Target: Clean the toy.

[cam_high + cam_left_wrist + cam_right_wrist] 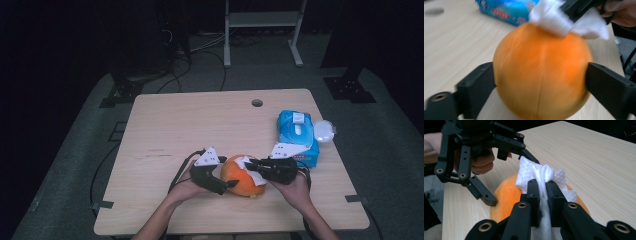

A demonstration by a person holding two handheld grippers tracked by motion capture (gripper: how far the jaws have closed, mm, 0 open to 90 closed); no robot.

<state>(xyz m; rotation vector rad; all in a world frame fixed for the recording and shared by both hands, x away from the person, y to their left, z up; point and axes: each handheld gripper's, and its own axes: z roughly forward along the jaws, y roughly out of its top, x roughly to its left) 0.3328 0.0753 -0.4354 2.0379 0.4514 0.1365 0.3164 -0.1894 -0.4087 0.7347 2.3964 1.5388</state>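
1. One orange ball [242,176] sits on the table [200,125] near its front edge, between the two grippers; the left gripper view shows a faint seam down its blurred surface.
2. One white wipe [541,176] lies bunched on top of the ball, touching it on the side toward the right hand.
3. Right gripper [543,188]: its jaws are pressed together on the wipe, pinching a fold of it, with the rest of the tissue fanning out above and trailing below the pads. In the high view this gripper [260,167] comes at the ball from the right, held by the right hand [295,187].
4. Left gripper [541,82]: its jaws are spread wide with the ball between them. One jaw stands at each flank; the left gripper view is too blurred to tell whether the pads press on the ball or only stand against it. In the right gripper view one finger [484,193] ends at the ball's side.
5. Left hand [187,185] holds that gripper low at the table's front.
6. Blue wipe pack [297,135] lies well apart toward the right rear, with a round clear lid [324,131] just beside it.
7. Round hole [257,103] marks the table's far edge.
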